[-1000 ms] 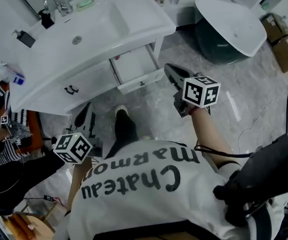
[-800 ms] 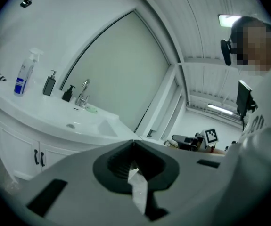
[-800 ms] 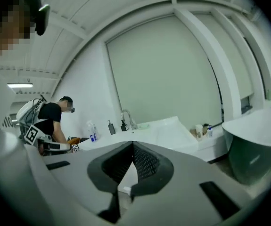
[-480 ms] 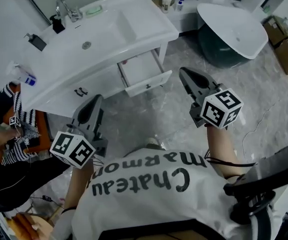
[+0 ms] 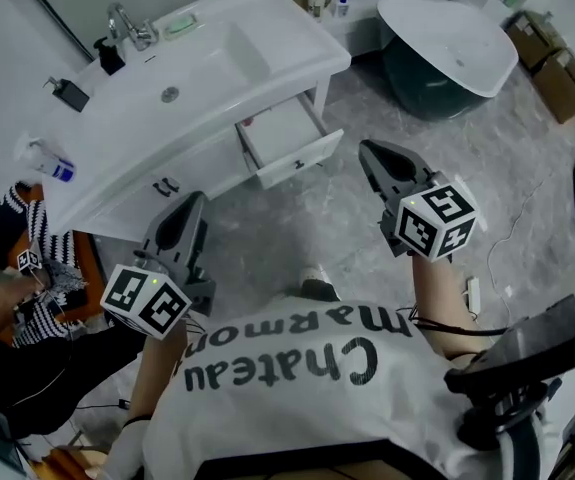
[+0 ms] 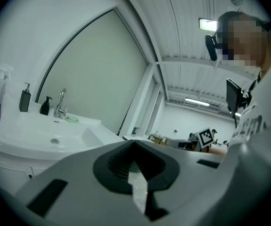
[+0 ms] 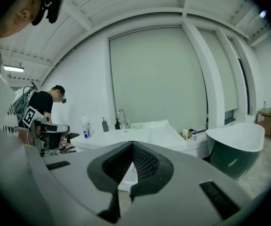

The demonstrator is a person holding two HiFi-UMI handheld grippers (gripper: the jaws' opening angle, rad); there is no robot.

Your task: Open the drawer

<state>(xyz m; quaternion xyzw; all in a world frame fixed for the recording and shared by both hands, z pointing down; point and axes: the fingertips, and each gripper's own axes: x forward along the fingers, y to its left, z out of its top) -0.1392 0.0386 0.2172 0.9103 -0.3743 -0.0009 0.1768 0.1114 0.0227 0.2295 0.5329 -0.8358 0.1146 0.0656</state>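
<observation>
The white vanity [image 5: 217, 78] has its right drawer [image 5: 285, 133] pulled out, with its front panel [image 5: 305, 160] facing me and the white inside bare. The left drawer [image 5: 162, 186] is closed. My right gripper [image 5: 367, 149] hangs in the air to the right of the open drawer, apart from it, shut on nothing. My left gripper [image 5: 191, 201] hovers below the closed left drawer, also shut and empty. In the left gripper view the left gripper [image 6: 133, 141] has its jaw tips meeting, and the right gripper [image 7: 132, 141] shows the same in its own view.
A dark bathtub [image 5: 447, 53] with a white rim stands at the right, cardboard boxes [image 5: 549, 63] beyond it. On the vanity are a faucet [image 5: 127, 23], a soap dispenser [image 5: 70, 94] and a spray bottle [image 5: 49, 165]. Another person [image 5: 2, 303] is at the left. Cables lie on the grey floor.
Both grippers have risen and drawn back from the vanity. The right one was close to the open drawer's front and now hangs farther right. The drawer stays open.
</observation>
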